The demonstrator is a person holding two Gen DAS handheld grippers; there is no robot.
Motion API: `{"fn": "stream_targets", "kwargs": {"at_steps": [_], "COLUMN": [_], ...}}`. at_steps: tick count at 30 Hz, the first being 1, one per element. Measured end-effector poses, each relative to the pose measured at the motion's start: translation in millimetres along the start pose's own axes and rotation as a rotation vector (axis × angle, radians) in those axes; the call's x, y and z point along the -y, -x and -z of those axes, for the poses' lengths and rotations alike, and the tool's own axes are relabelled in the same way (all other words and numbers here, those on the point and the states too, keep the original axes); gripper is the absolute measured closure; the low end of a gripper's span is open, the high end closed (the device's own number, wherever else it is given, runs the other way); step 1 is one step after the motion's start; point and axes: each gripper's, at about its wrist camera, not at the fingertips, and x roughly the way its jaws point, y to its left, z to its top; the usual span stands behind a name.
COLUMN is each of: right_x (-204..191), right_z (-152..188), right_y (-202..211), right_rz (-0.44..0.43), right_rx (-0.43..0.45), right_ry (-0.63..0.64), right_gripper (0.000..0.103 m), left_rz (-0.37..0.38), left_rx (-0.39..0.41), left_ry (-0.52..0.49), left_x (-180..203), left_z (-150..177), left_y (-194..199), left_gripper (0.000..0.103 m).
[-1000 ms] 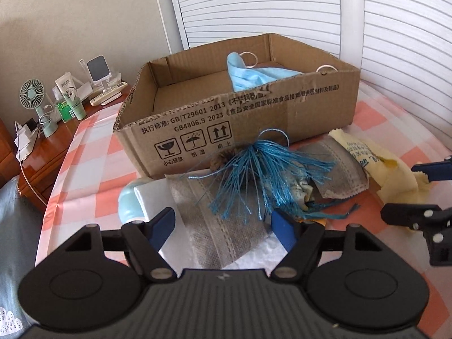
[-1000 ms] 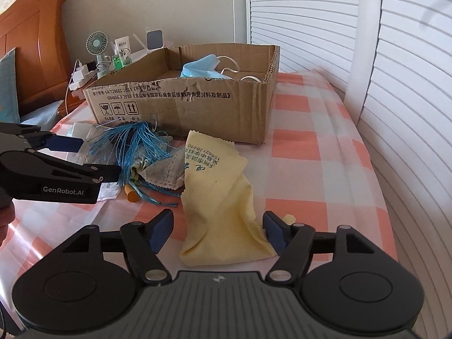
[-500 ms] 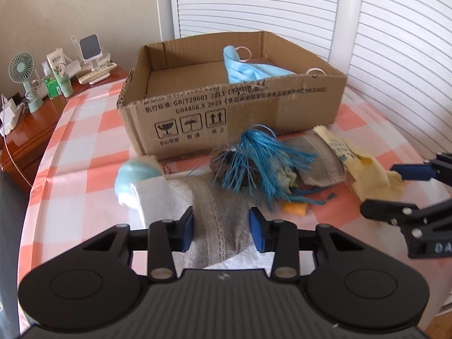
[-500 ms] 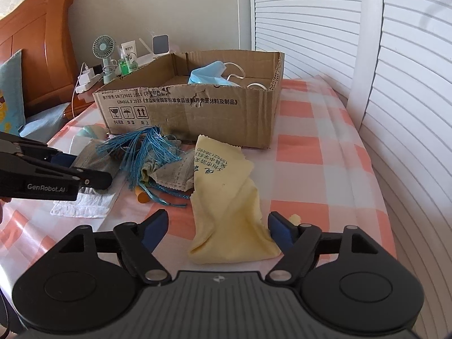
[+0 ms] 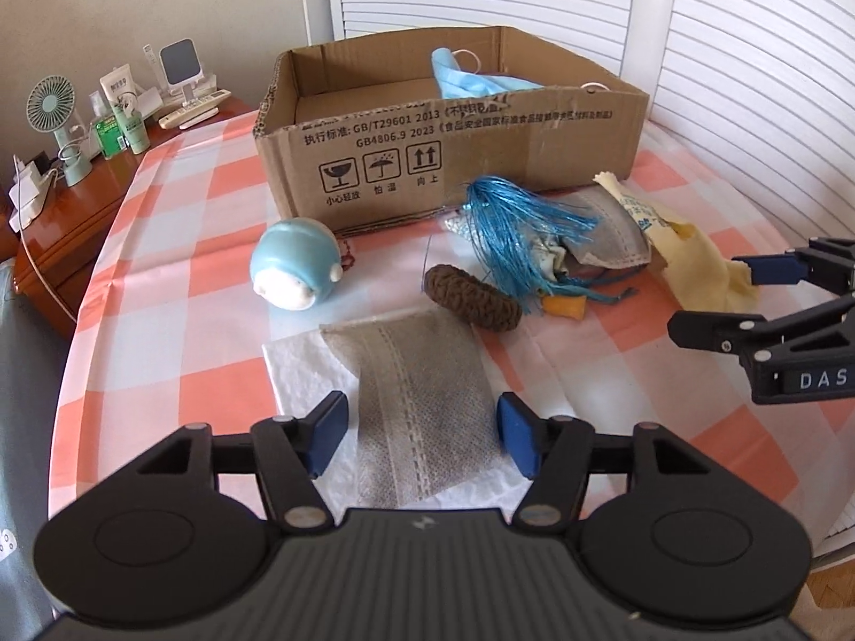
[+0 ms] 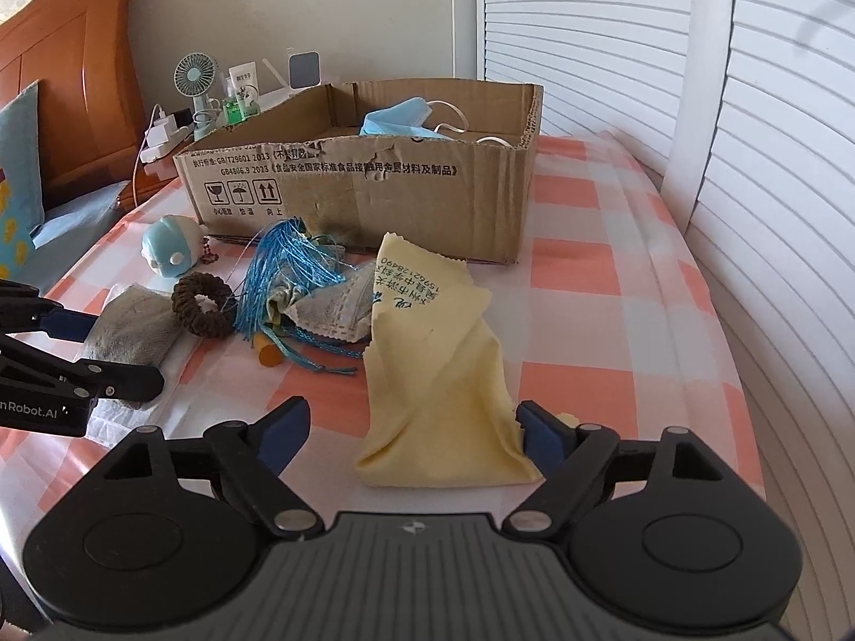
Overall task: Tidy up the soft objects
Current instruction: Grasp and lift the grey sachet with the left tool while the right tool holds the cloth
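Note:
My left gripper (image 5: 422, 438) hovers over a grey mask (image 5: 417, 390) that lies on a white tissue (image 5: 299, 368). Its jaws are opening, and the pads stand clear of the mask between them. Beyond lie a brown scrunchie (image 5: 473, 296), a blue tassel (image 5: 513, 219), a second grey mask (image 5: 609, 224) and a pale blue plush toy (image 5: 296, 262). My right gripper (image 6: 414, 432) straddles the near end of a yellow cloth (image 6: 438, 374), with its jaws opening wide. A cardboard box (image 6: 363, 187) behind the pile holds a blue face mask (image 6: 398, 117).
The table wears an orange and white checked cloth (image 5: 176, 245). A wooden nightstand (image 5: 69, 213) at the left carries a small fan (image 5: 53, 107), bottles and chargers. White louvred doors (image 6: 748, 160) run along the right, and a wooden headboard (image 6: 64, 53) stands at the far left.
The left gripper closed on the grey mask, dragged it toward the near edge and then opened, which uncovered the brown scrunchie. The right gripper's jaws widened over the yellow cloth.

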Motion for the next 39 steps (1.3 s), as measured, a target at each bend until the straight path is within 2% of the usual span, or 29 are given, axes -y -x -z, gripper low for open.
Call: {"fn": "stream_targets", "kwargs": {"at_steps": [2,6,8,11,14,15,18,20,21,26,32,39], "right_x": [0,1,-1,0,2,2,3,4,4,4,2,1], "right_z": [-2,-8,-12,-15,-15,-15,-17,-17,-17,-21,-24,-31], "right_y": [-3,-14,-18,-20,-19,-18,-15,-12,-10,7,29,56], "right_rz": [0.004,0.022,0.045,0.062,0.073,0.075,0.075,0.07,0.07,0.056,0.026,-0.029], "right_rx": [0.005,0.011,0.014,0.017,0.022,0.021,0.02,0.029,0.034,0.061,0.084,0.096], "right_ry": [0.007,0.029,0.055,0.06,0.058,0.056,0.045,0.033,0.031,0.037,0.056,0.085], "right_gripper": [0.013,0.013,0.018,0.029,0.047,0.057,0.08,0.086,0.09,0.093,0.094,0.094], "left_rz": [-0.014,-0.035,-0.044,-0.076,-0.096,-0.091,-0.078,-0.067,-0.062,-0.056,0.016,0.071], "left_rx": [0.003,0.002,-0.006,-0.006,-0.006,-0.013,-0.022,-0.022,-0.022,-0.028,-0.026,-0.011], "left_ry": [0.008,0.021,0.035,0.027,0.024,0.027,0.007,0.01,0.016,0.03,0.063,0.018], "left_x": [0,0,0,4,8,9,14,14,12,5,-10,-16], "left_z": [-1,-5,-6,-7,-8,-8,-8,-9,-10,-10,-13,-22], "left_y": [-2,-5,-5,-3,-2,-2,-4,-4,-4,0,17,45], "left_gripper": [0.032,0.032,0.032,0.033,0.034,0.035,0.042,0.056,0.058,0.068,0.069,0.069]}}
